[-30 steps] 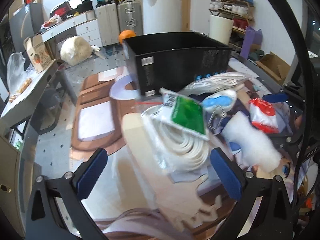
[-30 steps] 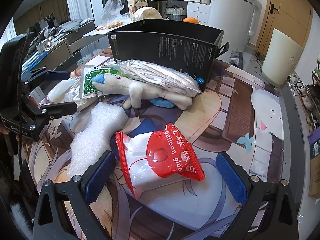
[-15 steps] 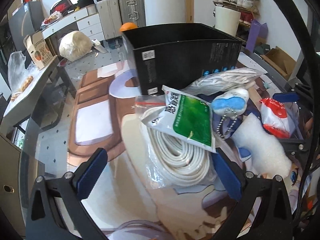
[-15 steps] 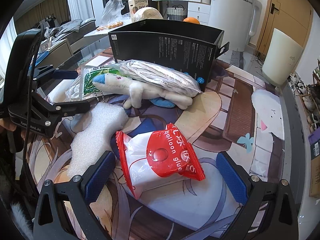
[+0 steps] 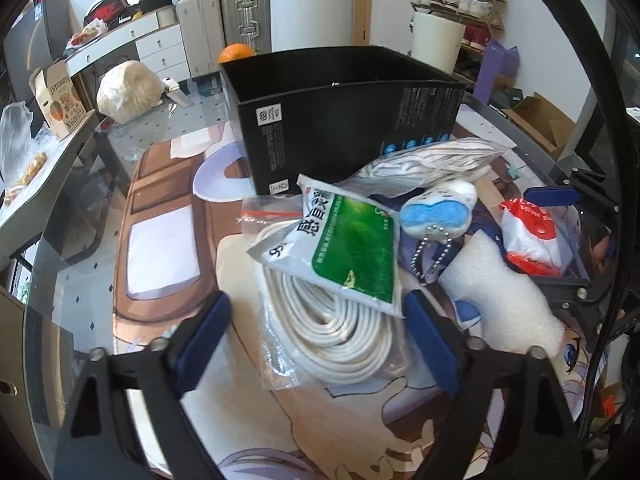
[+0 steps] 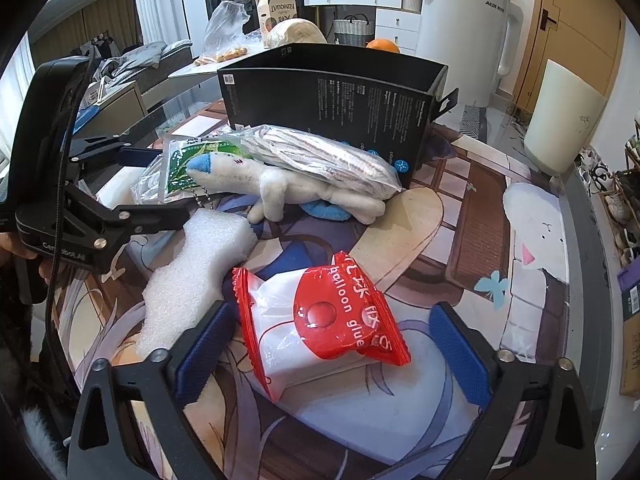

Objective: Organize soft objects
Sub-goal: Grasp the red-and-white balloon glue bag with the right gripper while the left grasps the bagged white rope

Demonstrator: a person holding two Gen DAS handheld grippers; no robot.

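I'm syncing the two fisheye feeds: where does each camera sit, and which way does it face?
Left wrist: on the left hand-held gripper, looking forward over its open blue fingers at the bagged white cord, green packet and black box.
Right wrist: on the right hand-held gripper, open fingers either side of the red glue packet; the left hand-held gripper appears at left.
Shared: black box, plush toy, white foam, glue packet.

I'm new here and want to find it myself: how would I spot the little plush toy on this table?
Start at the black box. In front of it lies a clear bag of striped cloth, and the plush toy lies partly under it. It alone is furry, white, with a blue patch.
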